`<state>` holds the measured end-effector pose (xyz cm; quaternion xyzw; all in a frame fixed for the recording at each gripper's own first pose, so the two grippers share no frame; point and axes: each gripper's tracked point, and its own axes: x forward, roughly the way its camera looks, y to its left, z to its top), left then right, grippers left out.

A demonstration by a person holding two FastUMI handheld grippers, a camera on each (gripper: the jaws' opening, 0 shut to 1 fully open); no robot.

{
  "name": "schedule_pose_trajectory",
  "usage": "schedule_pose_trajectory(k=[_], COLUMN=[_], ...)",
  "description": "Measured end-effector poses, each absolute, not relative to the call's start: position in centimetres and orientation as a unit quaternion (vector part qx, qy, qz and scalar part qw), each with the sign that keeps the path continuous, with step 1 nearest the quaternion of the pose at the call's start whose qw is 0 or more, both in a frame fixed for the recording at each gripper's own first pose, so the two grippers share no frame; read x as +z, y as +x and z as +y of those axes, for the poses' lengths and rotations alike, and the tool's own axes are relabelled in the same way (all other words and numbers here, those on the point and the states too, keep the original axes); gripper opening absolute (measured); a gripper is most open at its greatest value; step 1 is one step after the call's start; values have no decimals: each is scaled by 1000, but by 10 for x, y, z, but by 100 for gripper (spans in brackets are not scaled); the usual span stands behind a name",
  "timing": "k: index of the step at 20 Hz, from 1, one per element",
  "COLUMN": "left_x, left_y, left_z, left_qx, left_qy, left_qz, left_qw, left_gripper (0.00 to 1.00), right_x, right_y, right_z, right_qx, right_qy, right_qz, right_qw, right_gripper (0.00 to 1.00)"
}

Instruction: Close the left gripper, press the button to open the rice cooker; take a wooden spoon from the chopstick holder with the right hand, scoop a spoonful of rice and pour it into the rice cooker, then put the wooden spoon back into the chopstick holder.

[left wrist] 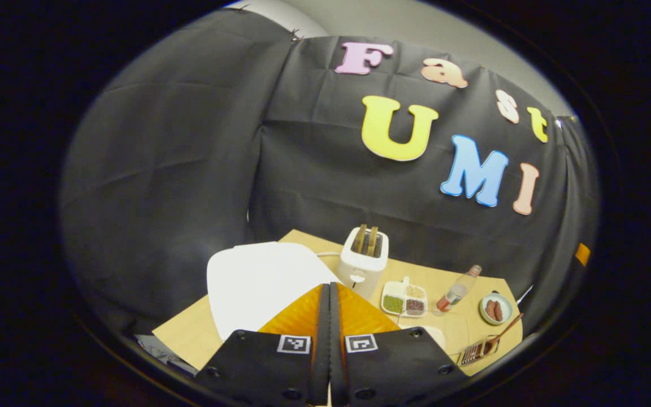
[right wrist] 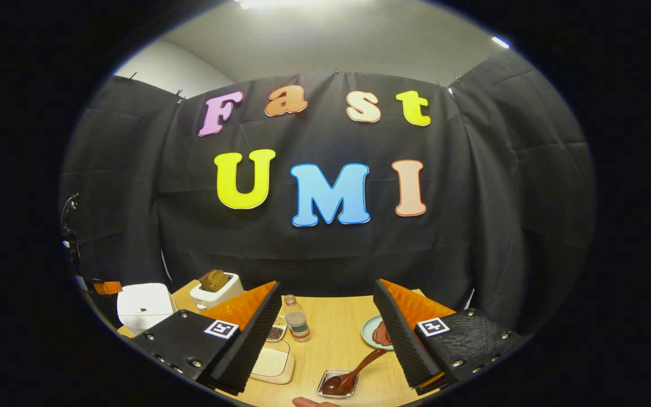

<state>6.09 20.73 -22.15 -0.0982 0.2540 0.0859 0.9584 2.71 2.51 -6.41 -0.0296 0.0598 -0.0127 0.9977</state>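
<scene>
The white rice cooker (left wrist: 257, 282) stands with its lid down at the table's left, just beyond my left gripper (left wrist: 329, 285), which is shut with nothing between its fingers. In the right gripper view the rice cooker (right wrist: 144, 305) sits at the far left. A wooden spoon (right wrist: 354, 370) lies with its bowl in a small chopstick holder (right wrist: 331, 389), below and between the fingers of my right gripper (right wrist: 326, 285), which is open and holds nothing. The spoon (left wrist: 503, 330) and holder (left wrist: 475, 351) are at the lower right of the left gripper view. A pale tray of rice (right wrist: 272, 362) lies by the right gripper's left finger.
A white toaster (left wrist: 364, 254) with bread stands behind the cooker. A divided dish of grains (left wrist: 404, 298), a small bottle (left wrist: 458, 289) and a green plate of sausage (left wrist: 496, 309) line the wooden table (left wrist: 190, 333). A fingertip (right wrist: 314, 402) shows at the bottom edge.
</scene>
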Motion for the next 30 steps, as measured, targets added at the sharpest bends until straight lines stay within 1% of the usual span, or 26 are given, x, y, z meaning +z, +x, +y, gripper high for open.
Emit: schedule_pose_trajectory(k=[4,12,14,16,17,18,23,24,26,27,28,30], left_x=[-266,-321,-322,-315,-307,-296,-227,-209,-165,-145,-129,-91], left_y=[55,72,73,71,74,76,88,88,86,86,85,73], left_z=[224,239,238,238,239,241,254,259,253,248,246,231], left_qx=[91,110,110,111,113,118,135,142,140,138,139,125], left_qy=[-109,-106,-106,-94,-87,-77,-36,-22,-16,-18,-19,-18], left_qz=[298,338,337,333,322,305,238,220,176,154,136,91], left_qw=[944,929,929,932,936,942,961,965,974,978,981,988], left_gripper=[8,8,9,8,8,8,8,9,9,12,45,77], right_x=[-78,-77,-72,-67,-66,-63,-53,-50,-46,-46,-44,-39], right_y=[31,36,36,35,34,33,29,28,26,26,25,25], right_z=[14,9,12,14,16,17,23,24,26,26,27,31], right_qx=[-23,-28,-26,-22,-19,-18,-8,-7,0,3,8,15], right_qy=[-24,-33,-37,-39,-40,-42,-35,-35,-40,-42,-43,-37], right_qz=[81,90,86,82,80,77,65,60,51,49,47,43], right_qw=[996,995,995,996,996,996,997,998,998,998,998,998], right_gripper=[99,99,99,99,99,97,97,99,99,99,99,99])
